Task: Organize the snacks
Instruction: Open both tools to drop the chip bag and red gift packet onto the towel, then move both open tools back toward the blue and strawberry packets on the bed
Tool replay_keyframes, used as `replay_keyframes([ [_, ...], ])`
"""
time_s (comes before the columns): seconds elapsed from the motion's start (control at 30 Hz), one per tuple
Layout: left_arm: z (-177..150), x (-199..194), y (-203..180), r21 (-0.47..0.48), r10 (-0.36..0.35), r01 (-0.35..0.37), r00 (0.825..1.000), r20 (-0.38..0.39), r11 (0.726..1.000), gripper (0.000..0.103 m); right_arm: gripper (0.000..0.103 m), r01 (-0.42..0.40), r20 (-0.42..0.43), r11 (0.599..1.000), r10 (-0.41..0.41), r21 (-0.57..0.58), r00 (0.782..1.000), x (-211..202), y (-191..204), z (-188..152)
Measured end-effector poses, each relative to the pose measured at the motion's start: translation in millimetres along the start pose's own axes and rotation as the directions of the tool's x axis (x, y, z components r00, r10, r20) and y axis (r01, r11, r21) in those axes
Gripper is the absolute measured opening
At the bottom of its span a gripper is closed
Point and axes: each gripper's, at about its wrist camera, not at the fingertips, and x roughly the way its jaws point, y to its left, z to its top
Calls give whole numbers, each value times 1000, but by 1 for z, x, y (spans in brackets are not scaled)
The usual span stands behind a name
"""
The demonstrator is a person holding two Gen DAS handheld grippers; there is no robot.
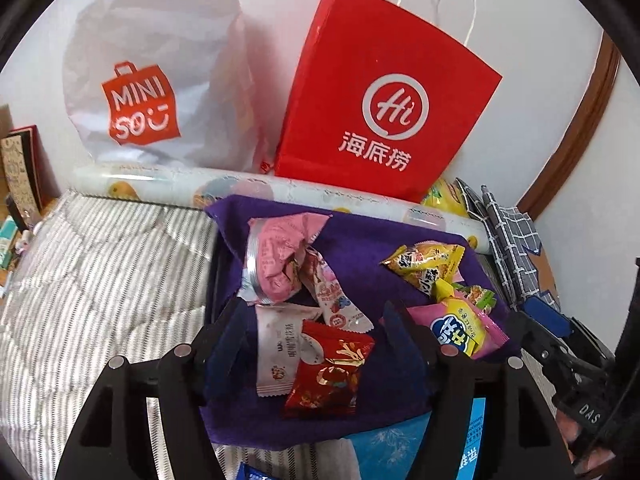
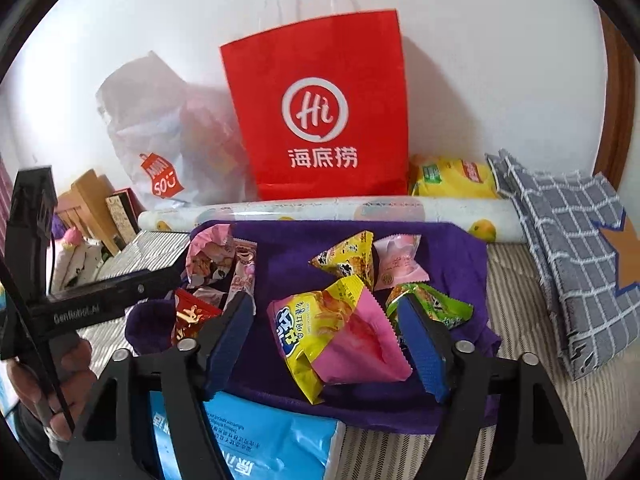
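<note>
Several snack packets lie on a purple cloth (image 1: 360, 240) (image 2: 300, 248). My left gripper (image 1: 314, 344) is open low over it, its fingers either side of a white packet (image 1: 276, 352) and a red packet (image 1: 332, 372) without pressing them. Crumpled pink packets (image 1: 276, 260) lie just beyond. My right gripper (image 2: 326, 344) is open too, straddling a pink-and-yellow packet (image 2: 340, 340) (image 1: 460, 332). A yellow packet (image 2: 348, 260) and a green packet (image 2: 440, 308) lie past the right finger.
A red paper bag (image 1: 380, 100) and a white plastic bag (image 1: 140, 80) lean on the wall behind a printed roll (image 1: 160, 184). A checked cloth (image 2: 568, 248) lies right, a blue tissue pack (image 2: 260, 440) near me, striped bedding (image 1: 100, 280) left.
</note>
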Motion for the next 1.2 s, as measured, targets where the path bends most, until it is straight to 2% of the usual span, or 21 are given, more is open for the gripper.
replay_keyframes([
  [0.07, 2, -6, 0, 5, 9, -9, 1000, 15, 1000, 68, 69, 26, 4, 1000, -26, 5, 1000, -4, 0, -4],
  [0.17, 5, -15, 0, -1, 3, -3, 999, 34, 1000, 68, 55, 71, -61, 997, -70, 10, 996, -12, 3, -13],
  [0.27, 6, -24, 1, -2, -13, 13, 999, 48, 1000, 68, 55, 105, -59, 994, -104, 15, 993, -35, 7, -19],
  [0.4, 9, -39, -2, 22, 38, -41, 995, 88, 999, 68, 55, 82, -33, 993, -79, 81, 996, -73, 16, -28],
  [0.47, 11, -49, -3, 39, 35, -39, 994, 105, 998, 68, 56, 78, -32, 993, -76, 87, 997, -87, 26, -33],
  [0.63, -3, -69, 10, 9, -7, 7, 998, 62, 1000, 72, 66, 87, -55, 996, -86, 19, 995, -108, 62, -53],
  [0.83, -34, -88, 25, 77, 69, -71, 997, 21, 995, 72, 68, 43, -113, 998, -39, 36, 993, -96, 87, -85],
  [1.03, -54, -107, 43, 69, 88, -89, 996, 14, 994, 72, 68, 18, -154, 999, -10, 51, 988, -88, 102, -105],
  [1.2, -64, -110, 54, 76, 134, -134, 991, 1, 988, 72, 68, -10, -189, 998, 22, 66, 982, -77, 114, -117],
])
